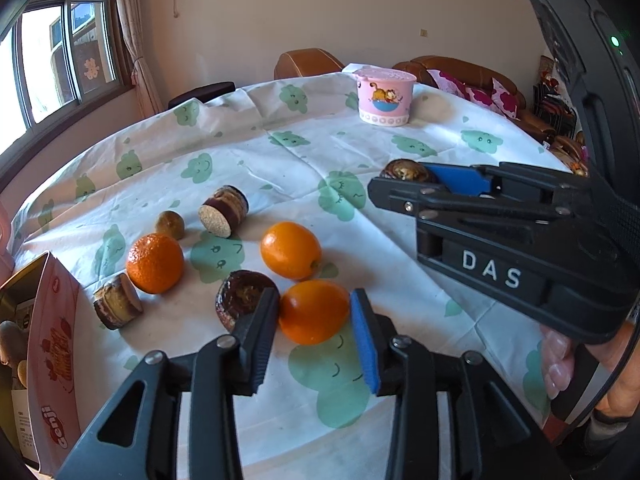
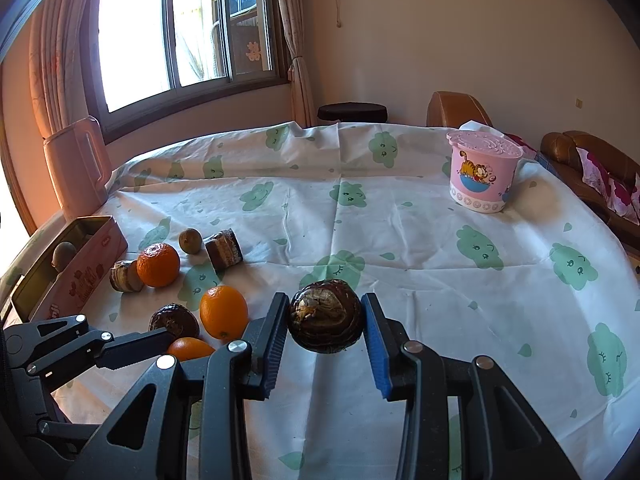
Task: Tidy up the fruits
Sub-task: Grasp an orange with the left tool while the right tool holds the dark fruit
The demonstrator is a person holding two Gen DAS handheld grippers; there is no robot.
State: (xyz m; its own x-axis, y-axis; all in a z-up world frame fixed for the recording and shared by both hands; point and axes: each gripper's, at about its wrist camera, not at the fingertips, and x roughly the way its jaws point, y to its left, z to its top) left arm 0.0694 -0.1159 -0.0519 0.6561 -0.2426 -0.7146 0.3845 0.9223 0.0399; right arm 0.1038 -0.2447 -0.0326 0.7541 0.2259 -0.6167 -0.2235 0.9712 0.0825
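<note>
The round table under a white cloth printed with green clouds (image 2: 400, 216) carries everything; at its eleven o'clock edge in the right wrist view sits an open pink rectangular tin box (image 2: 76, 268) with a brownish fruit inside, and at two o'clock a pink lidded plastic tub with a cartoon cat (image 2: 482, 176). Scattered near the box lie two loose oranges, layered brown cake pieces and a small kiwi-like fruit (image 1: 170, 224). The left gripper (image 1: 314, 314) brackets a smooth orange citrus fruit (image 1: 314, 312) at six o'clock in its own view: both pads look to be touching the peel, the jaws narrow, so I judge it gripped. The right gripper (image 2: 326, 322) has its pads pressed on either side of a dark brown, round chocolate-glazed pastry (image 2: 326, 320), which sits just off the cloth. The orange should be firm, fairly light and a little slick, best pinched across its widest middle. The pastry is probably soft and crumbly, so a gentle squeeze on its flanks suits it.
</note>
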